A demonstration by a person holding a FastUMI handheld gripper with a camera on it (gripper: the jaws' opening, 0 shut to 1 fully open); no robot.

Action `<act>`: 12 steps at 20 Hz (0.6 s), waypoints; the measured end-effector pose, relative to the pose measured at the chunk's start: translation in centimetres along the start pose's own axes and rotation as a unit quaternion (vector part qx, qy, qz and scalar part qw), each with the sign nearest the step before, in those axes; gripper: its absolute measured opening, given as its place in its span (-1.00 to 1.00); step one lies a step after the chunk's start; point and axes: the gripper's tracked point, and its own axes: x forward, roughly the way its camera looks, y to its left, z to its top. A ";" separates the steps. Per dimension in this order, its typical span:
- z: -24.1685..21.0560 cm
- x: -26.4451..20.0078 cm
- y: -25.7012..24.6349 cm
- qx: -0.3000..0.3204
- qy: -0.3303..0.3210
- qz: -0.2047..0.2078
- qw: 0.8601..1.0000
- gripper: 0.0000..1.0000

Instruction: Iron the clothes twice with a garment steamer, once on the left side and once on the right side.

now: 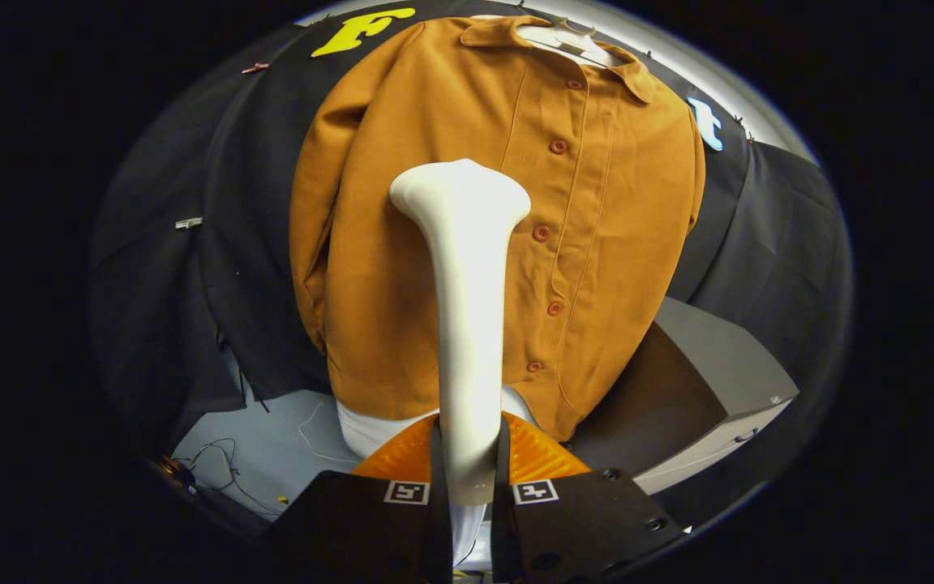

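A mustard-orange button-up shirt hangs on a white hanger against the black booth wall. My gripper is shut on the handle of a white garment steamer, both fingers pressing its sides. The steamer rises upright from between the fingers, and its flared head sits in front of the shirt's left half, at about mid-height, just left of the button row. I cannot tell whether the head touches the fabric. A white layer shows under the shirt's hem.
A grey box-shaped unit stands beyond the fingers to the right, below the shirt. Thin cables trail over the pale floor to the left. Black cloth hangs on both sides of the shirt.
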 end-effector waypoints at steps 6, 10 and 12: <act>-2.9 -0.5 -0.5 0.003 0.032 0.013 0.999 -0.55; -4.0 -1.5 -1.0 0.007 0.041 0.016 0.999 -0.55; -4.2 -2.3 -1.5 0.009 0.039 0.022 0.999 -0.55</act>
